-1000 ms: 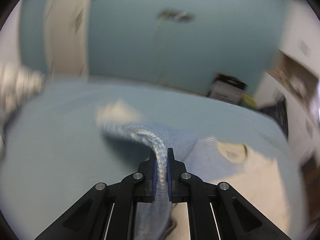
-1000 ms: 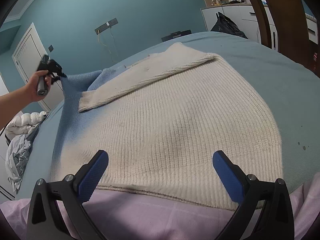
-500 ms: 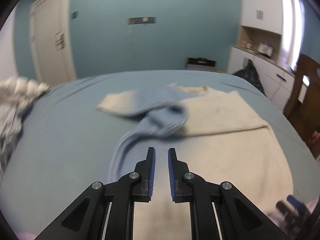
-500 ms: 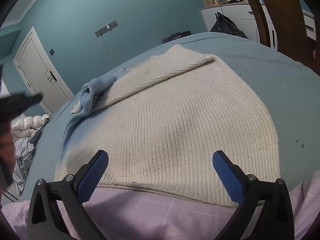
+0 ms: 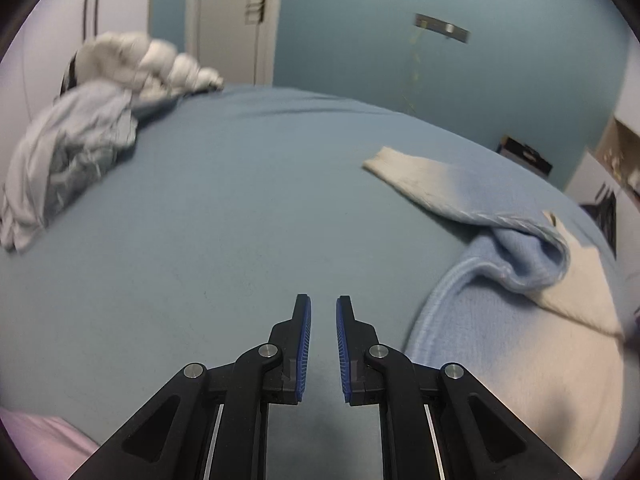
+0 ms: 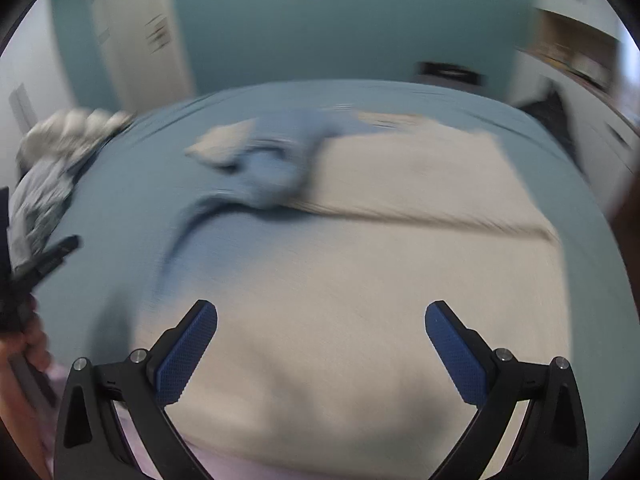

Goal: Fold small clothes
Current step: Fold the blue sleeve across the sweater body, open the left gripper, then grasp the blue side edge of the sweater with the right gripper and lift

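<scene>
Left claw [image 5: 323,312] slightly parted, empty, right claw [image 6: 321,320] wide over sweater [image 6: 360,300]

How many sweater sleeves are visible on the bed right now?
1. The sleeve lies bunched at the sweater's left shoulder, its cream cuff pointing left over the bed. A second sleeve may be folded across the body; blur hides it.

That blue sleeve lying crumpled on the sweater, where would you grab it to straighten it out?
Probably the sleeve's cream cuff: it lies flat on the bed, clear of the bunched blue folds. Bring the left tool in from the bed side.
</scene>
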`<state>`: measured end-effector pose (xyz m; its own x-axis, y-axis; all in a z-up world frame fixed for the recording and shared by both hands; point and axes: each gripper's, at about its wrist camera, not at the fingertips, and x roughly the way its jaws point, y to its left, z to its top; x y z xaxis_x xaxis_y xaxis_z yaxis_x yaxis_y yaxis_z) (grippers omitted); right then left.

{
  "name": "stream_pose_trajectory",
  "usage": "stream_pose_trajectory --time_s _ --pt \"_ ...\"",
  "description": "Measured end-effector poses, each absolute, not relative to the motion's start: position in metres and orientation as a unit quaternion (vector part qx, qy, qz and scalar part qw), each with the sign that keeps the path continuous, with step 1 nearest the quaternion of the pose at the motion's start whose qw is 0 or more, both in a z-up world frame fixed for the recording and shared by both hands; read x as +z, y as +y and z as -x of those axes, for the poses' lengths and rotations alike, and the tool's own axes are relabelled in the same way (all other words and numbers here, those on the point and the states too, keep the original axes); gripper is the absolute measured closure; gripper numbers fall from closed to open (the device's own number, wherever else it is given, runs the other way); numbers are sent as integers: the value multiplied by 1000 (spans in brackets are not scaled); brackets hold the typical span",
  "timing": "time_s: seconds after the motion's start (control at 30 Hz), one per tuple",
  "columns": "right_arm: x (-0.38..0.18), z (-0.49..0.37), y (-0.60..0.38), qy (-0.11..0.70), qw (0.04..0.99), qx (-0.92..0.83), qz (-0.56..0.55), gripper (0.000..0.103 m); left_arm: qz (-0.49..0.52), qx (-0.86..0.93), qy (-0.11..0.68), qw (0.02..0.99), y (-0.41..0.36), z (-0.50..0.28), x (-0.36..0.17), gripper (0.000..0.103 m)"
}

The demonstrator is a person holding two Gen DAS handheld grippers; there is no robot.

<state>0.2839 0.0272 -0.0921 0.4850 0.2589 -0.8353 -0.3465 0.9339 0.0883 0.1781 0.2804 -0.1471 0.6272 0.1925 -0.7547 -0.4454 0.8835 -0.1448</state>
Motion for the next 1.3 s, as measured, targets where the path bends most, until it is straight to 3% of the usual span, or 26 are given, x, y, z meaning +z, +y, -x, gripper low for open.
stream_pose_trajectory --time_s 0.17,0.3,0.47,0.53,0.57,0.6,0.63,0.67,0.7,0.73,0.83,1.1,1.3 --pt "-104 -413 151 514 823 235 61 1 142 219 432 863 294 -180 -179 92" --pt "-164 -501 241 533 810 183 162 1 142 213 463 849 292 -189 -200 92" --pt "-226 -563 286 555 793 132 214 1 219 137 433 864 294 -185 -188 92" --pt "-243 -574 294 553 790 128 233 1 234 121 422 867 293 -185 -180 81" --pt "-245 -578 293 553 792 136 221 1 233 124 417 870 291 -185 -177 52" --pt "-244 -581 289 555 794 141 204 1 232 129 408 873 290 -185 -173 16" --pt "-243 -584 285 564 791 148 186 5 231 130 388 883 289 -182 -167 8" --pt "-239 -585 281 570 790 154 169 30 228 128 369 892 286 -178 -161 4" --pt "-232 -587 279 566 795 142 168 51 224 129 360 896 284 -176 -157 4" --pt "-223 -590 273 574 794 132 151 94 222 133 359 897 284 -176 -155 4" --pt "-178 -591 259 552 818 115 112 95 230 142 354 895 287 -172 -152 4" --pt "36 -528 262 426 879 216 3 95 267 231 306 884 310 -140 -147 4" --pt "110 -511 279 362 907 216 -12 95 321 218 281 878 318 -122 -144 4"
